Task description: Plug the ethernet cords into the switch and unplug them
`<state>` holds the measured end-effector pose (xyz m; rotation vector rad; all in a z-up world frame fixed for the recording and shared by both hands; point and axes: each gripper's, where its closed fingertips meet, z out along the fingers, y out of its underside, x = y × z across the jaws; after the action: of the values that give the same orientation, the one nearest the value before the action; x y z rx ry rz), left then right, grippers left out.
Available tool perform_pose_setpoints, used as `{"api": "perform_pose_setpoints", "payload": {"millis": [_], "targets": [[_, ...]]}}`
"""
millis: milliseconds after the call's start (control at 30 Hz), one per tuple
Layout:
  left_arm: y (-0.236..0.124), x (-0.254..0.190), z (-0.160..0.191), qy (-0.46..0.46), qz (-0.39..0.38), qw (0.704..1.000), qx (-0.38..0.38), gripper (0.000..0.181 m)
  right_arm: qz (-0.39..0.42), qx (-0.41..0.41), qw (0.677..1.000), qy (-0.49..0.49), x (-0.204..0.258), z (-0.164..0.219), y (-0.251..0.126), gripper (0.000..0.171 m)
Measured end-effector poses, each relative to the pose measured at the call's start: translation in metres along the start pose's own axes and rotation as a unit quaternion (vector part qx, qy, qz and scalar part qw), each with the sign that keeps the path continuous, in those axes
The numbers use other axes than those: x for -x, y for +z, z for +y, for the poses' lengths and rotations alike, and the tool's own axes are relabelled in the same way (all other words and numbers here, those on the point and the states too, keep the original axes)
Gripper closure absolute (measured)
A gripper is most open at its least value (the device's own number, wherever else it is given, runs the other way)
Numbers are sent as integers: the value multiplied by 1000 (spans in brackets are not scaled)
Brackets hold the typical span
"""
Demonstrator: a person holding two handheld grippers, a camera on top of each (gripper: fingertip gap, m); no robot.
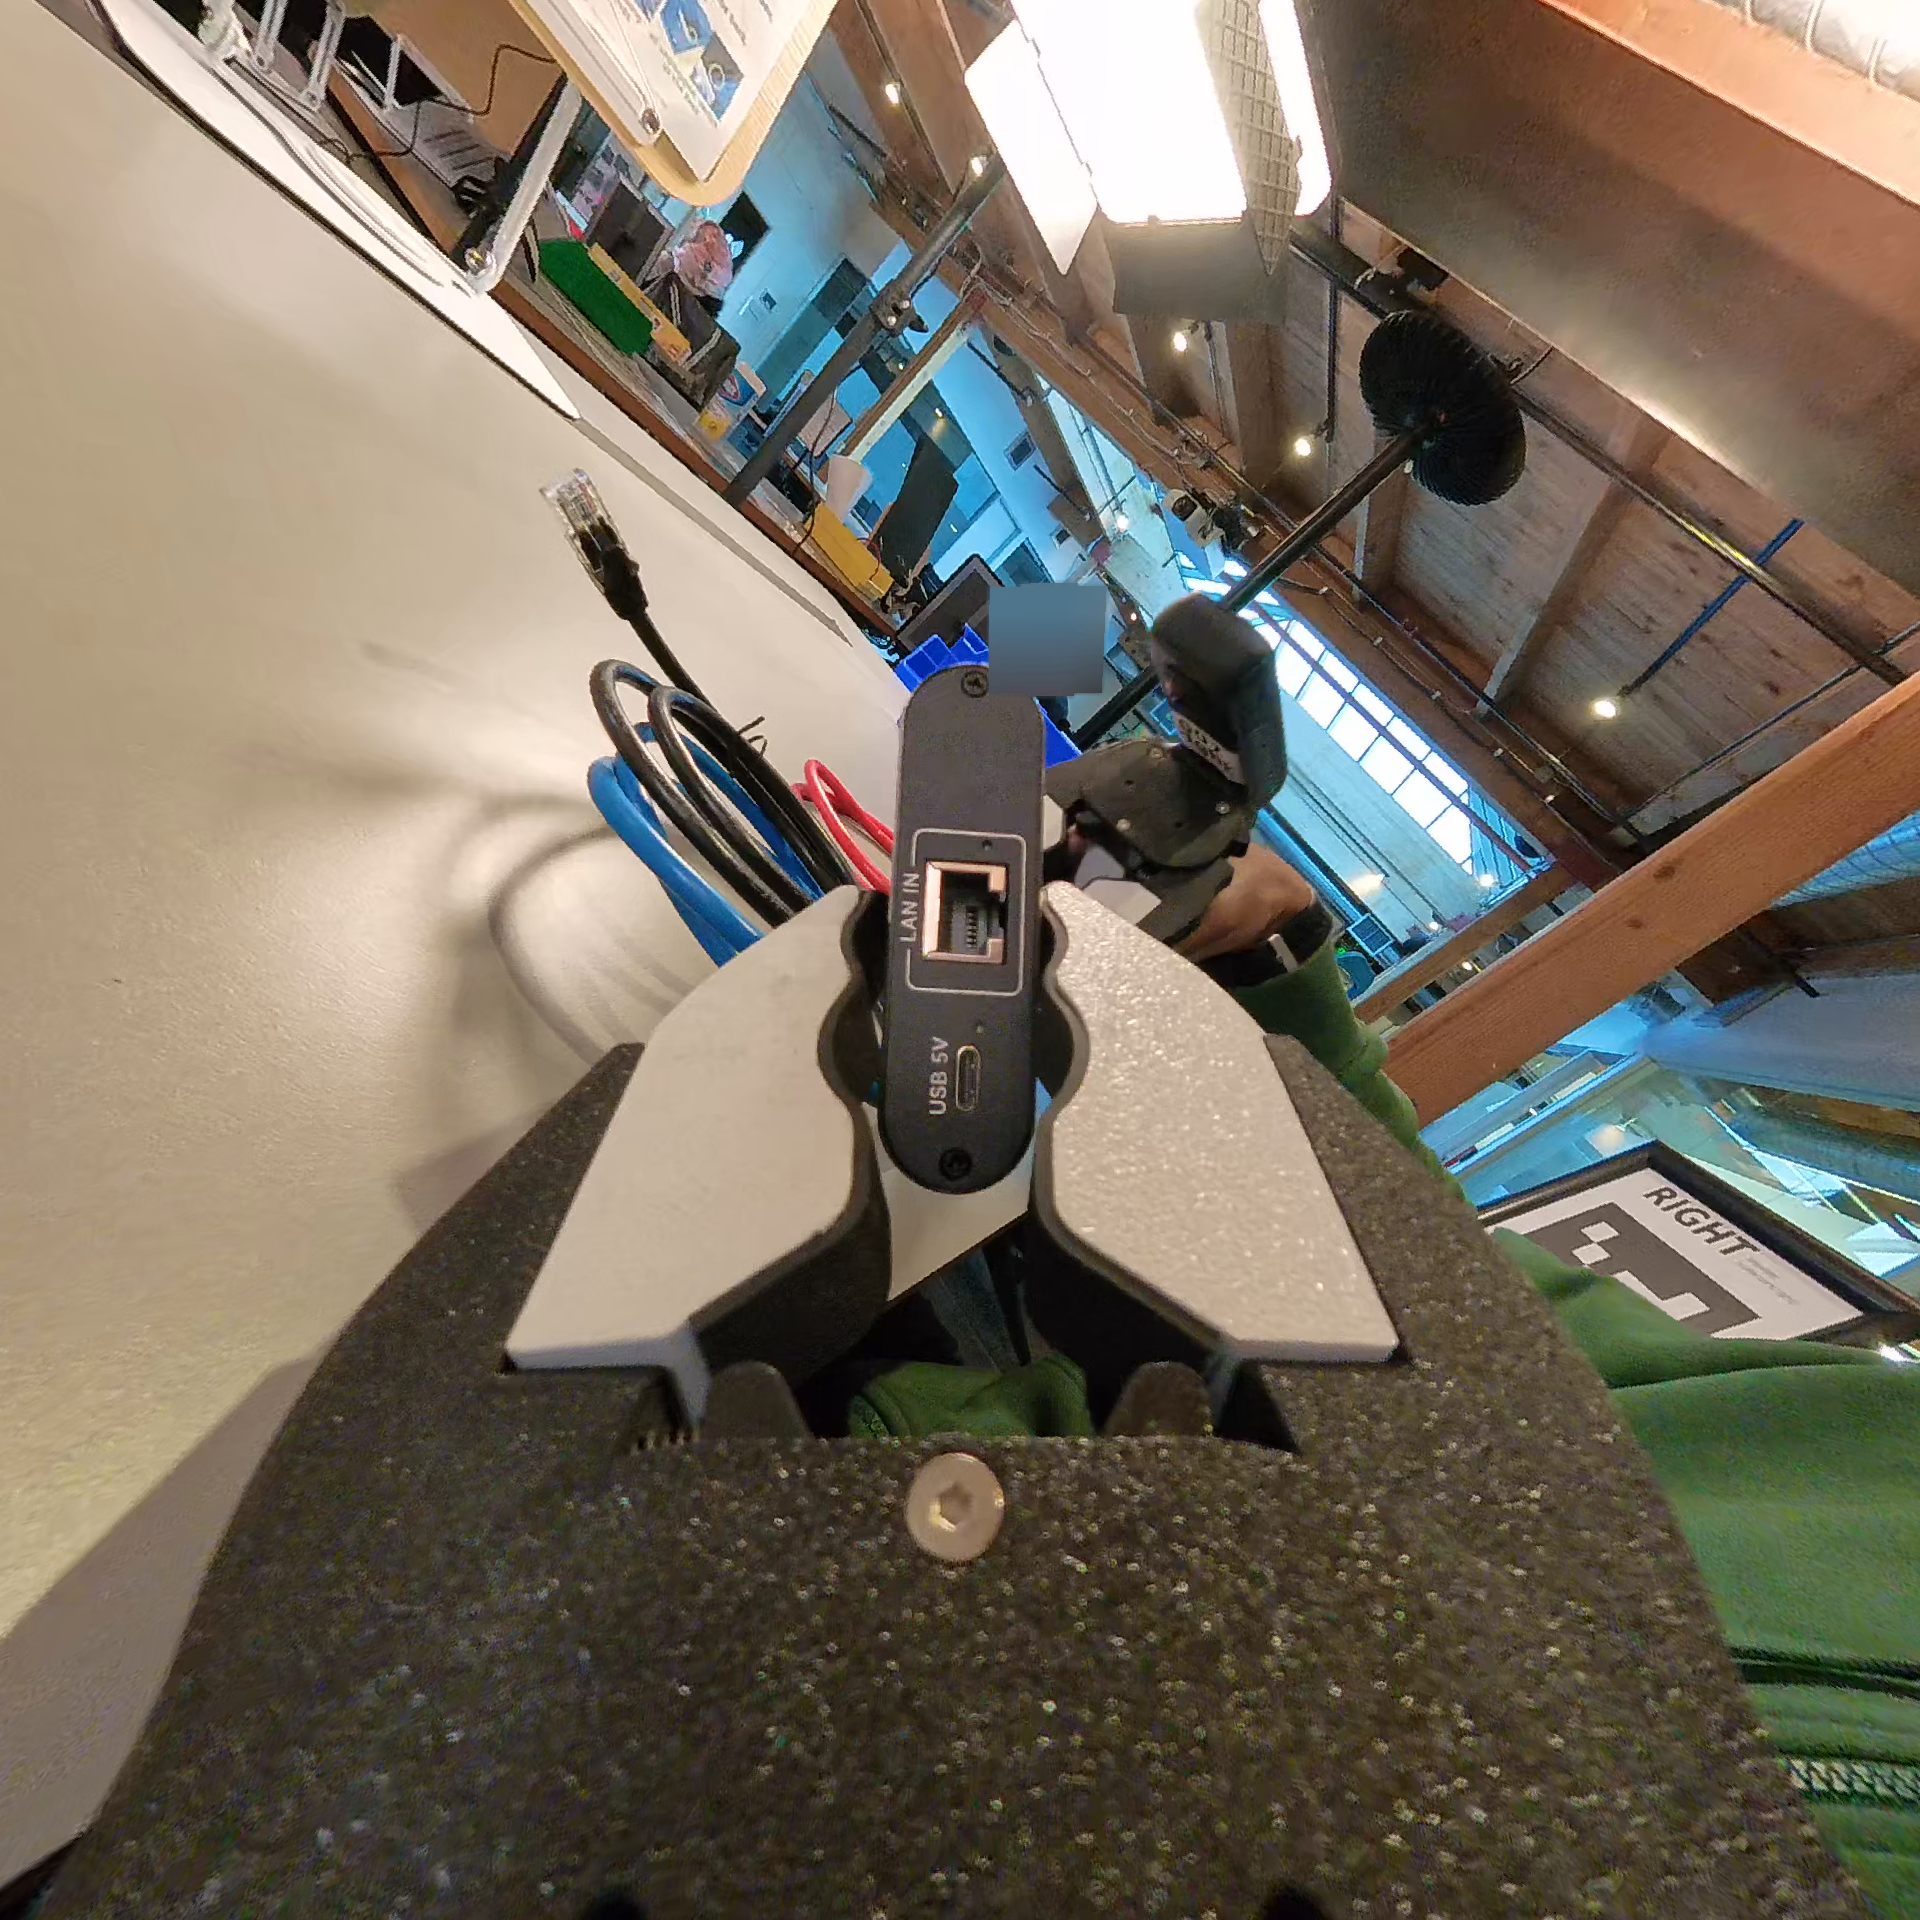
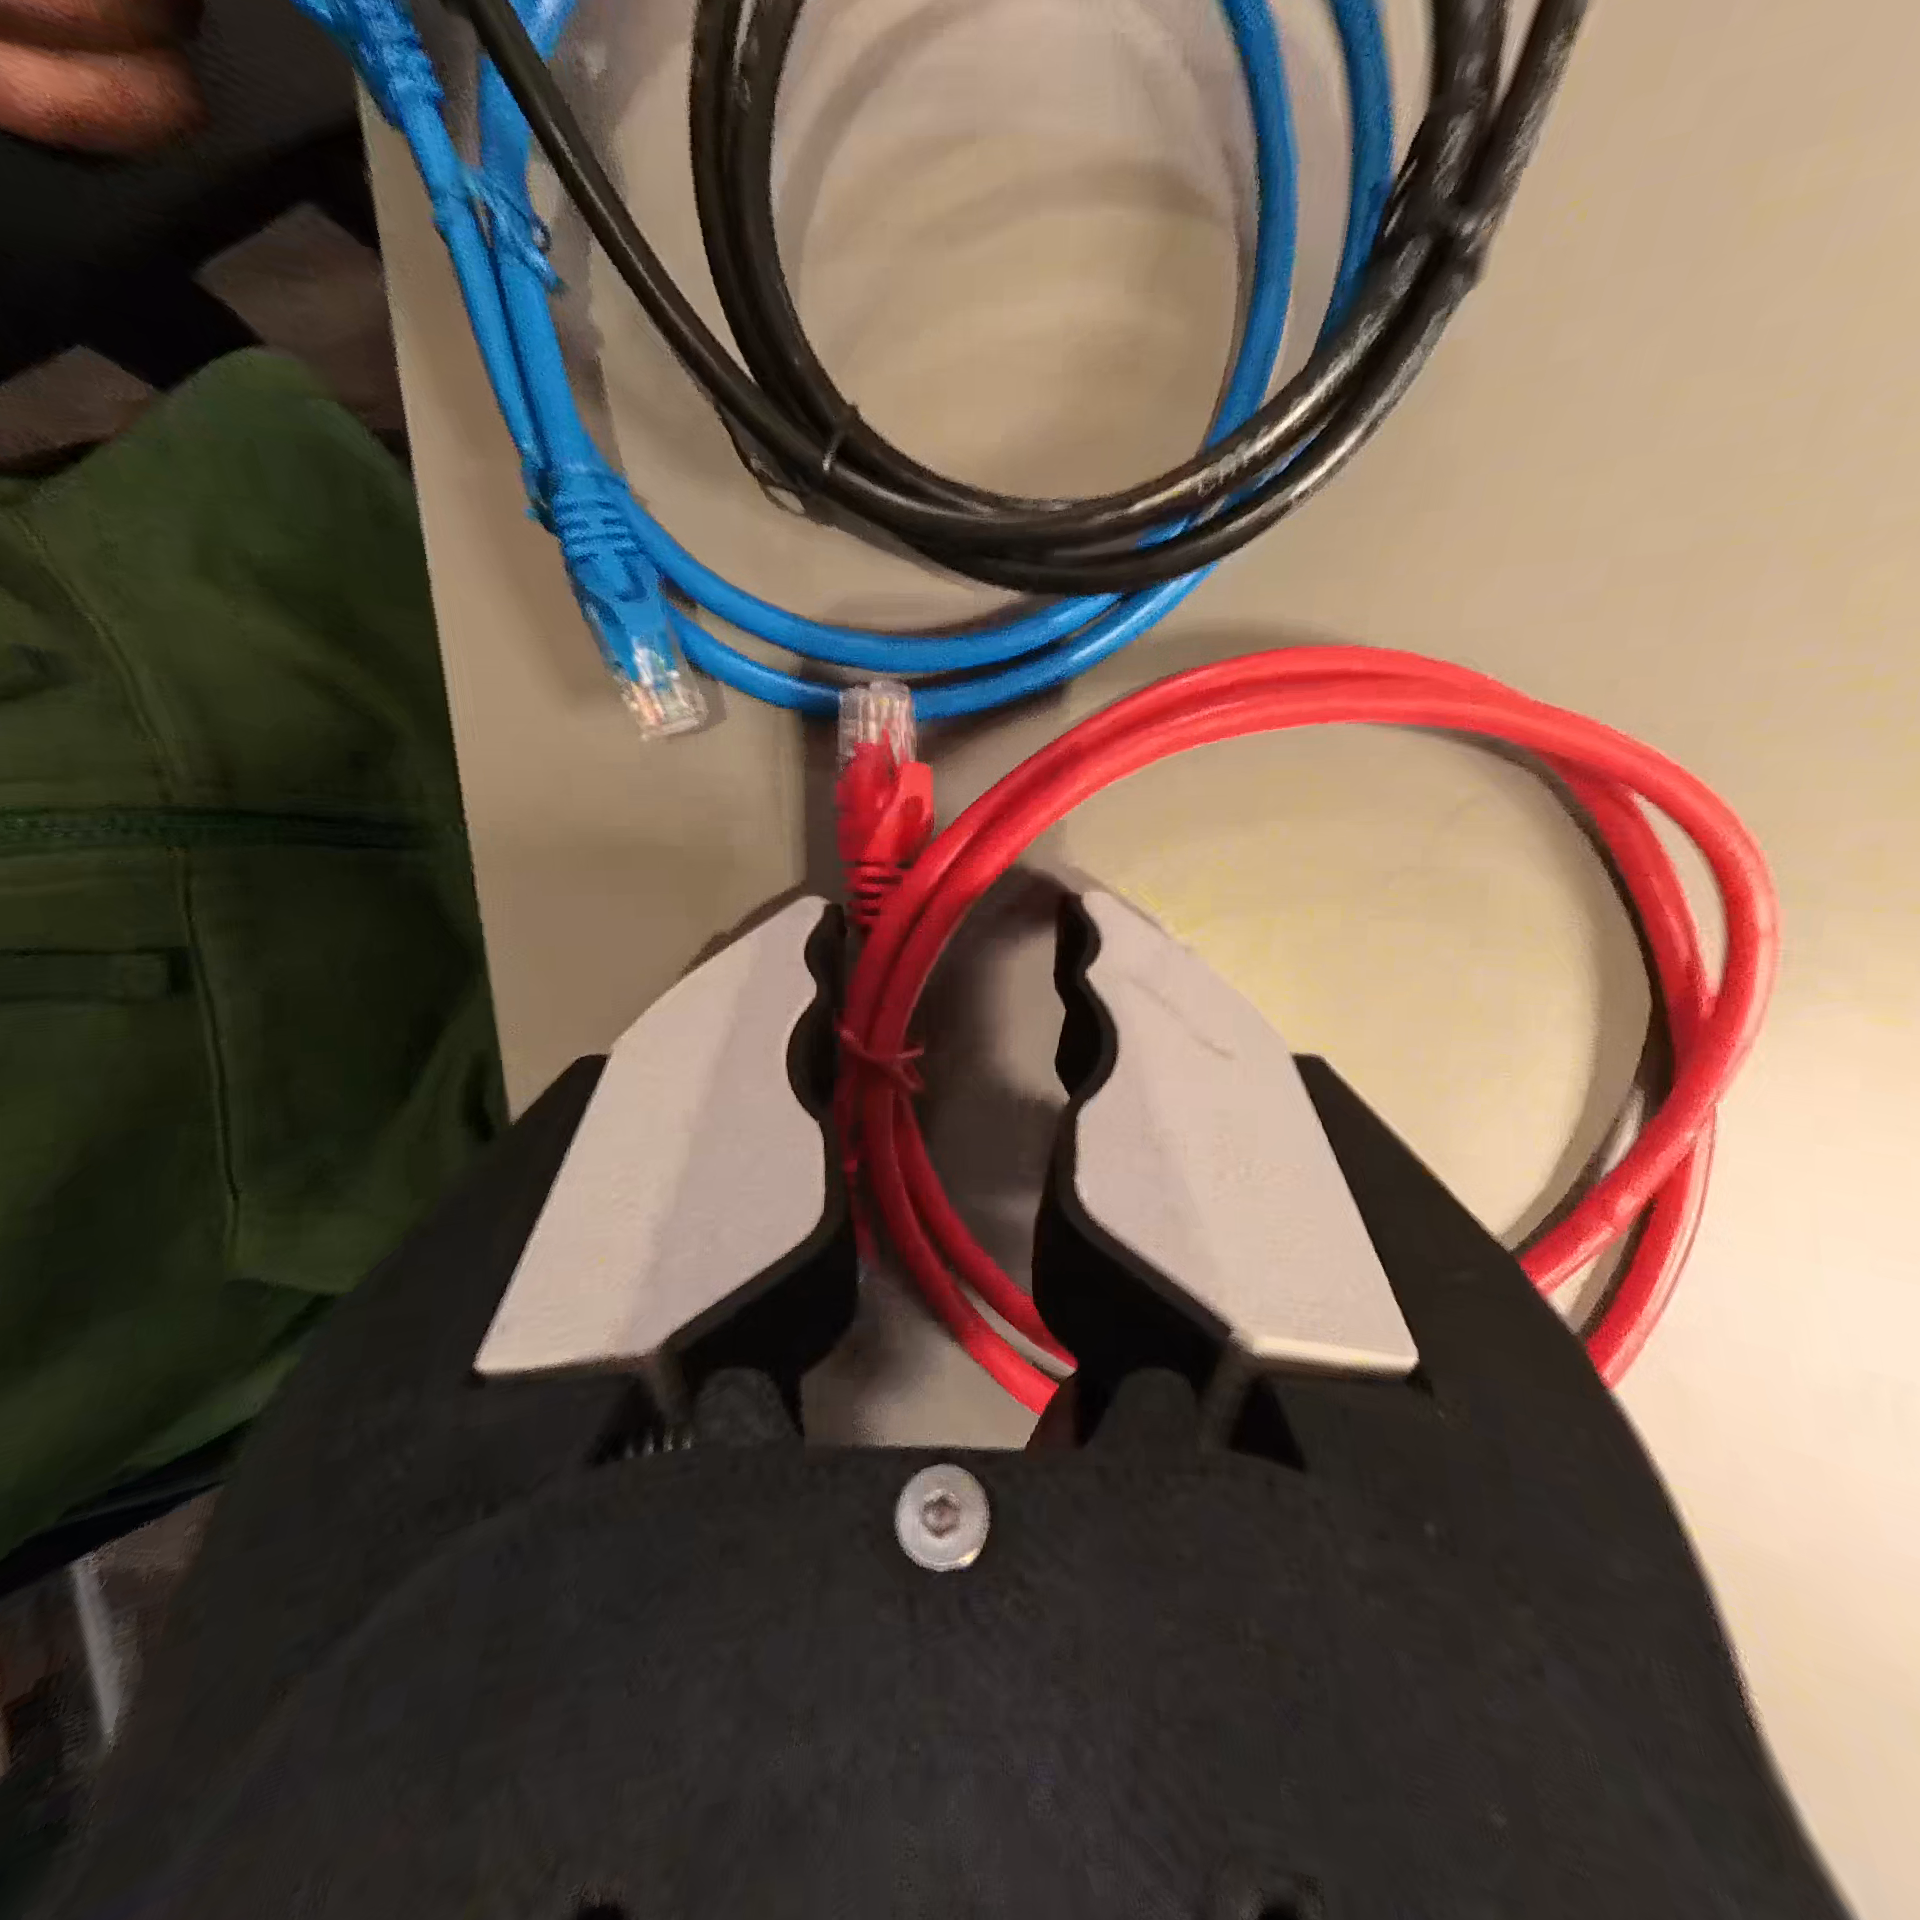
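Observation:
My left gripper (image 1: 956, 914) is shut on the black switch (image 1: 966, 966), holding it upright above the table with its end ports facing the camera. Behind it lie coiled black (image 1: 717, 790), blue (image 1: 644, 842) and red (image 1: 836, 800) ethernet cords, with a black plug (image 1: 603, 540) lying free. My right gripper (image 2: 945, 925) is open and straddles the bundled red cord (image 2: 883, 1081) just behind its red plug (image 2: 881, 790). A blue plug (image 2: 634, 644) lies to the upper left, beside the blue cord (image 2: 935, 665) and black cord (image 2: 1039, 530) coils.
The white table (image 1: 260, 727) stretches left in the left wrist view. A green sleeve (image 2: 208, 831) sits at the table edge on the left of the right wrist view. The right gripper's body (image 1: 1174, 800) and a hand show behind the switch. The grippers' ends are close to 20 cm from one another.

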<state>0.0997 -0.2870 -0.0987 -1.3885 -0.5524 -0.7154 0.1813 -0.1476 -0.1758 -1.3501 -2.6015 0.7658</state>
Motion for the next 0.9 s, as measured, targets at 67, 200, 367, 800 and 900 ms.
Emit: {"api": "perform_pose_setpoints", "payload": {"millis": [67, 200, 367, 800, 900], "targets": [[0, 0, 1, 2, 0, 1000, 1, 154, -21, -6, 1000, 0, 5, -5, 3, 137], [0, 0, 0, 3, -3, 1000, 0, 155, -31, -2, 1000, -3, 11, -9, 7, 146], [1, 3, -3, 3, -13, 1000, -5, 155, 123, -77, 989, -37, -10, -23, 2, 156], [43, -6, -9, 32, 0, 999, 36, 155, 483, -267, 820, -154, -11, -66, -56, 156], [56, -9, -8, 25, 20, 998, 56, 155, 534, -247, 783, -202, -3, -73, -61, 156]]}}
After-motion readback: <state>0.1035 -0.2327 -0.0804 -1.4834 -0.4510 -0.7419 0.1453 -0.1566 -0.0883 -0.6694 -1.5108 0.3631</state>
